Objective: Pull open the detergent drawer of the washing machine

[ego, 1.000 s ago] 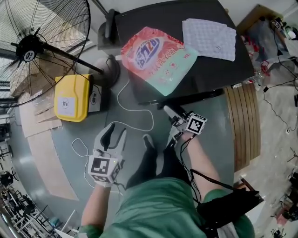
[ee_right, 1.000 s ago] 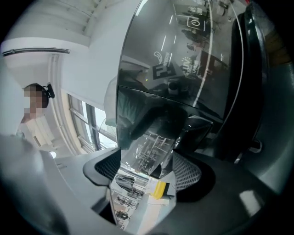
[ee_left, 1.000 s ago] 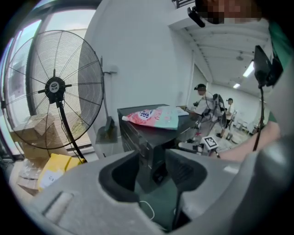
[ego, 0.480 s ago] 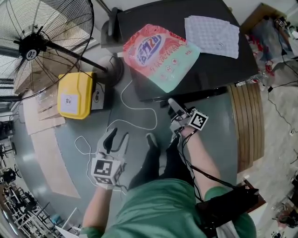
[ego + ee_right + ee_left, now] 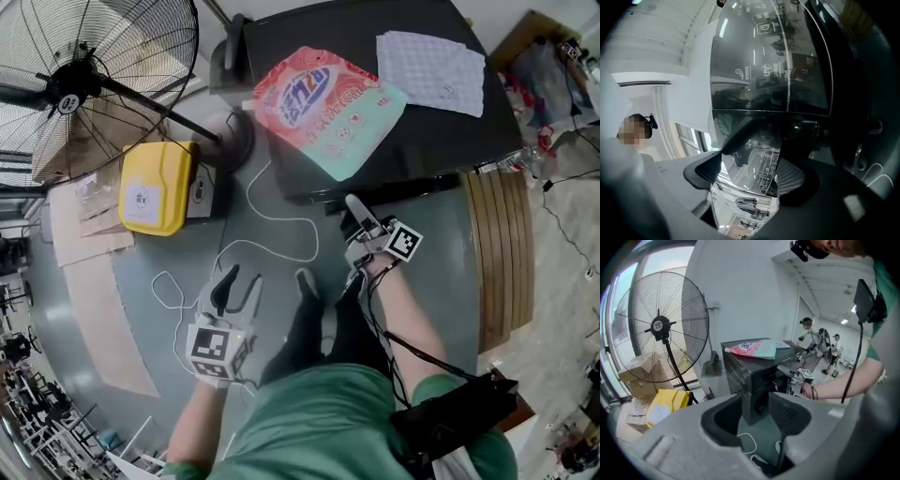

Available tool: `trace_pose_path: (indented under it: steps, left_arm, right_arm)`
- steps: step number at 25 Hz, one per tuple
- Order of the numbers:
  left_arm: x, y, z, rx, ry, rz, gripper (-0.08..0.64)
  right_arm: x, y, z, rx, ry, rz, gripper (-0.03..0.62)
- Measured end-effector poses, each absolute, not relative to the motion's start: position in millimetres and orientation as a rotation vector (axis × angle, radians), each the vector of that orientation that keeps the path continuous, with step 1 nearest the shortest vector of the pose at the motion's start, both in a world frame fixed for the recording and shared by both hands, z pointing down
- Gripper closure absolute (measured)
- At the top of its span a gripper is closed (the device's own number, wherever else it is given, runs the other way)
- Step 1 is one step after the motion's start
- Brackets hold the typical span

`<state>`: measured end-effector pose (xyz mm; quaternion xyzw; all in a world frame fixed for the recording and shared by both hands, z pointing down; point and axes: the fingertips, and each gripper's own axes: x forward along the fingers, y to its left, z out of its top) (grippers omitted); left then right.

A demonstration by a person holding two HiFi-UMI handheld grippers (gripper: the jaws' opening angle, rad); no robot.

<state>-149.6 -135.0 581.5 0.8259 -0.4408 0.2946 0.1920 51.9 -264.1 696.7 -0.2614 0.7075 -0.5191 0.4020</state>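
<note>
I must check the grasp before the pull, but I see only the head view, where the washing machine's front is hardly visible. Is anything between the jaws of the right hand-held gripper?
Observer: Yes. In the right gripper view a glossy panel of the machine's front stands between the jaws of the right hand-held gripper, which are closing.
Operator: Do the pads touch it already?
Observer: The pads sit beside its two edges; contact I cannot confirm.
Operator: How high is the hand-held gripper?
Observer: The left gripper view shows it at the upper edge of the washing machine, just under the top.
</note>
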Motion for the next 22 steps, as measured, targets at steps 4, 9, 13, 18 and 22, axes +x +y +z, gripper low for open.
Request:
trace_pose_path:
  steps: [4,9,13,18,22]
  left_arm:
    - [-152,-130,583,2.317,-1.237,0.812,0.379]
    - [-146,-128,582,2.325,-1.228,0.798,0.379]
    - [-132,-123,577,2.368,-1.196,0.800,0.379]
    - [-124,-116,572,2.391,-1.169,0.808,0.379]
    - [-118,-109,568,2.417,-1.145,0.814,0.379]
  right_arm:
    - [56,-239,694,-0.668,1.788,-1.290,0.262]
    - [57,-201,695,-0.654,1.779,-1.304,0.262]
    - [61,-178,694,-0.649,1.767,-1.305,0.262]
    - [66,-152,694,-0.654,1.764,-1.301,0.262]
    - [69,-132,694,-0.658,1.753,-1.302,0.262]
